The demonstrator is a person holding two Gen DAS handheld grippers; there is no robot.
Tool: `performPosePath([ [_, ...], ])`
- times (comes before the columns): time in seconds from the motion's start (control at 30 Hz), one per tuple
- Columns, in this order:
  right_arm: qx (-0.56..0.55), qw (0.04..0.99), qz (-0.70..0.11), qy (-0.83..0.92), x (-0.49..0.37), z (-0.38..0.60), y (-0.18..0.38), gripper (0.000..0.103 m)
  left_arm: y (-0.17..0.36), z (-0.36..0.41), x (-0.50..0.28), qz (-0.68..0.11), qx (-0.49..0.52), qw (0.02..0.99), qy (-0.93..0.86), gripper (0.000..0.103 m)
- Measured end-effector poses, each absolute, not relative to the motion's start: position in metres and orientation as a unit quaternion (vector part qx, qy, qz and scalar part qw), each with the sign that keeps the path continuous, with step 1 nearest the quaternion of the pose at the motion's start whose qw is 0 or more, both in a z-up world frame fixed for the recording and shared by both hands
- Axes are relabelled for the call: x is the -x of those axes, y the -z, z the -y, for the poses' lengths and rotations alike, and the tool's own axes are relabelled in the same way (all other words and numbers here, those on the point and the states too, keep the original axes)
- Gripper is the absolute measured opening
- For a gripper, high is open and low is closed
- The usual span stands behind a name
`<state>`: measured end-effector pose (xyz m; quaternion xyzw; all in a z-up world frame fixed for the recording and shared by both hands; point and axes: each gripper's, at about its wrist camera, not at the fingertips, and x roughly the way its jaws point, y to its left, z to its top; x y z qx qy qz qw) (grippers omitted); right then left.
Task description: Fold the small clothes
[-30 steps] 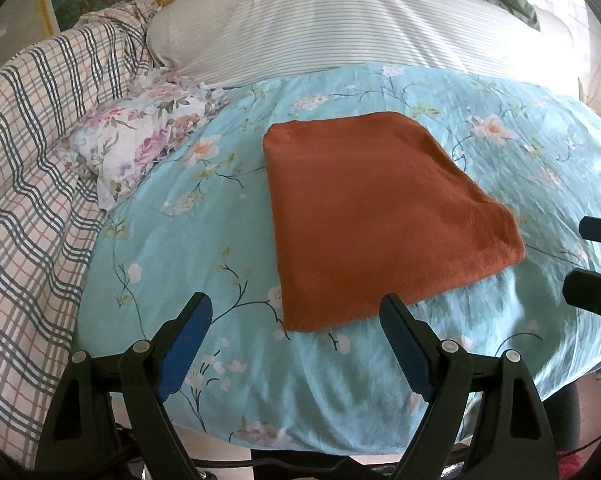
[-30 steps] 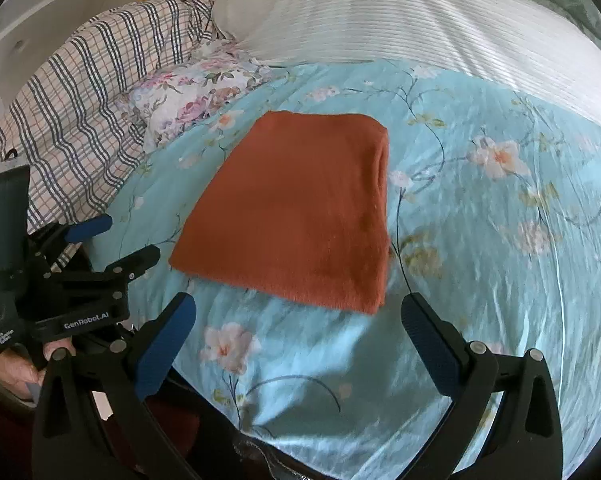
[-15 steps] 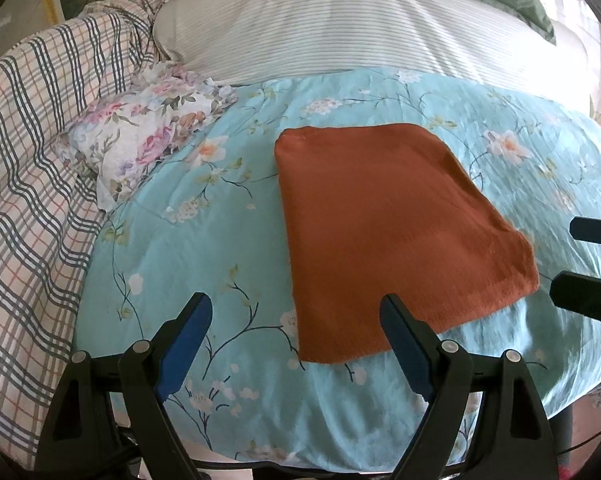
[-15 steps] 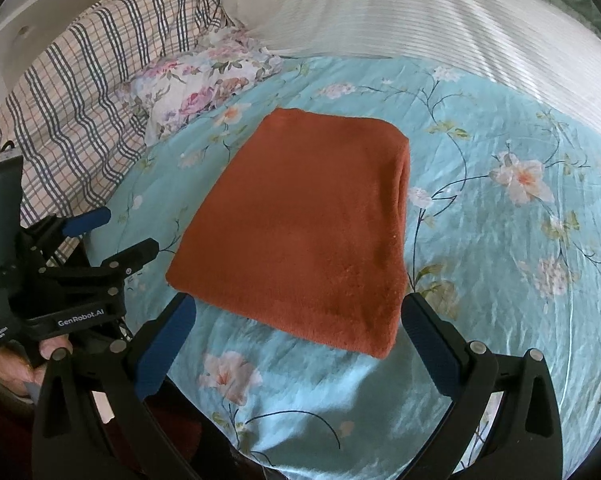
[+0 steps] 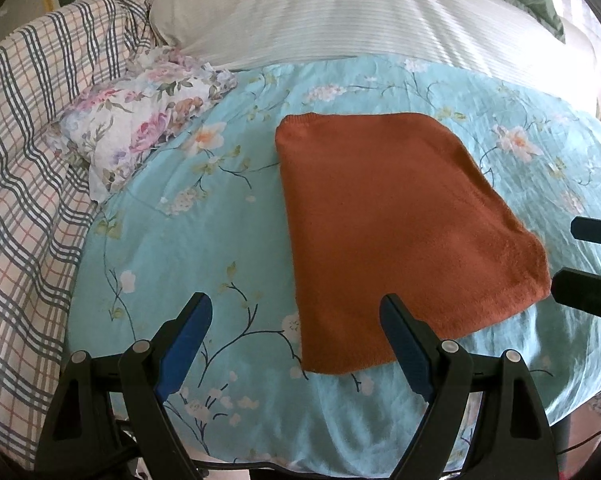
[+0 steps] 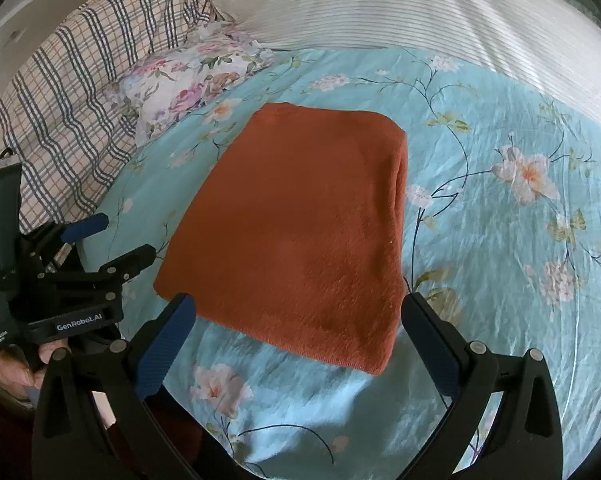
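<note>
Right wrist view: orange cloth (image 6: pixel 300 232) lay ahead, long axis running away; right gripper (image 6: pixel 296 320) nearer, left gripper (image 5: pixel 296 320) beside, both gaping, empty.

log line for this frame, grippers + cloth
left gripper: open, empty | right gripper: open, empty | orange cloth: folded flat on floral sheet

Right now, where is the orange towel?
The orange towel lies folded flat on the blue flowery sheet, in the middle of both views. The small flowery cloth sits beyond its left side, and both open grippers hover near its closest edge.
</note>
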<state>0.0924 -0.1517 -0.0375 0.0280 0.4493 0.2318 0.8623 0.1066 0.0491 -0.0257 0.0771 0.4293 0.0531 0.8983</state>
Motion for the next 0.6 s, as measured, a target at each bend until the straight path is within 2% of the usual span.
performPosePath([
  [0.6, -0.03, 0.864, -0.446, -0.233, -0.109, 0.154, 0.035, 0.102, 0.021, -0.04, -0.122, -0.427, -0.076, 0.9, -0.05, 0.086],
])
